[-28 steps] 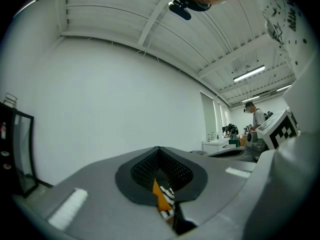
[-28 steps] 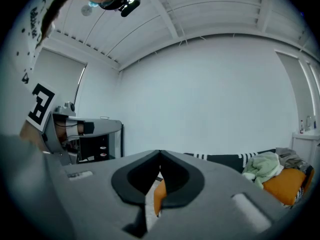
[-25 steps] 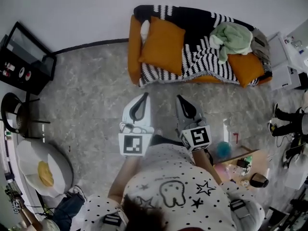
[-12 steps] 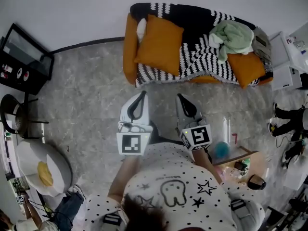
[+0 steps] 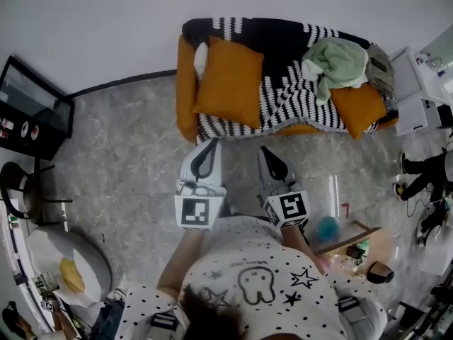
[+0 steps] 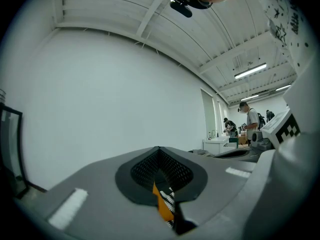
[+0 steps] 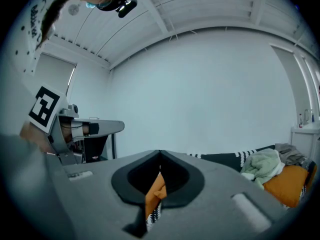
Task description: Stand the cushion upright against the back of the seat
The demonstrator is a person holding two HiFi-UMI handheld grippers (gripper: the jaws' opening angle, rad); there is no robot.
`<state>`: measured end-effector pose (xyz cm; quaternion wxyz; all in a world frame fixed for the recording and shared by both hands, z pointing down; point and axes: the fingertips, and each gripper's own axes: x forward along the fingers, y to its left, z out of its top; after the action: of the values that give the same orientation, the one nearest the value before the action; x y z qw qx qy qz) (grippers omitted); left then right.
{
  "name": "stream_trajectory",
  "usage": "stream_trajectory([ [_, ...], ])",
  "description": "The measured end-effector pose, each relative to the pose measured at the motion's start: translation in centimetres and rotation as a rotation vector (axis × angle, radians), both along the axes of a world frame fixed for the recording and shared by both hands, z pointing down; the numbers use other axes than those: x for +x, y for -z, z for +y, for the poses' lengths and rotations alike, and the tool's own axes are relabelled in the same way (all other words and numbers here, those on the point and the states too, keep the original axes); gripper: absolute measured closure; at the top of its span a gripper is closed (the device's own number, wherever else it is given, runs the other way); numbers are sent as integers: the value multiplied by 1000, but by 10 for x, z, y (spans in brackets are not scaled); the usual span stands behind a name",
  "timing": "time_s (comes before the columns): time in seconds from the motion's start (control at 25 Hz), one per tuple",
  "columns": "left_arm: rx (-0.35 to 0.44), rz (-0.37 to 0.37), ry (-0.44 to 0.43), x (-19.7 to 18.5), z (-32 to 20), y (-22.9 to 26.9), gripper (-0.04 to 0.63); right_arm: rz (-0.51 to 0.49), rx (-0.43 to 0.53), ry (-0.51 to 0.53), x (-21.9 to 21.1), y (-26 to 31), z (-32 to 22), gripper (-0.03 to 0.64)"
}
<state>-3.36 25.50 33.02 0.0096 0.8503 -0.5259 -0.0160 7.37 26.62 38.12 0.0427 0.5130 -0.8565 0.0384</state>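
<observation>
Orange cushion (image 5: 228,82) appears to lie flat on the striped throw (image 5: 287,94) at the left end of the sofa (image 5: 185,83). It is straight ahead of both grippers and well apart from them, its long side running from the seat's front edge toward the backrest. The left gripper (image 5: 211,144) lines up almost directly with it and looks the nearer. The right gripper (image 5: 263,151) points just past its right edge. Both are held level, side by side before the person's chest, jaws closed together on nothing.
</observation>
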Motion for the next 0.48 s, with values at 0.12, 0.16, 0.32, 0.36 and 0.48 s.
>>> stream_trajectory([
  [0.12, 7, -1, -17, 0, -21, 7, 598, -7, 11, -21, -1, 8, -21, 618],
  [0.16, 9, -1, -23, 0, -27, 9, 598, -10, 13, -28, -1, 9, -27, 618],
  [0.32, 13, 7, -42, -3, -49, 11, 598, -10, 14, -49, -5, 11, -45, 618],
  [0.36, 15, 9, -47, -3, -54, 11, 598, -9, 14, -54, -6, 10, -50, 618],
  [0.48, 23, 8, -60, -6, -66, 12, 598, -7, 18, -65, -10, 10, -62, 618],
])
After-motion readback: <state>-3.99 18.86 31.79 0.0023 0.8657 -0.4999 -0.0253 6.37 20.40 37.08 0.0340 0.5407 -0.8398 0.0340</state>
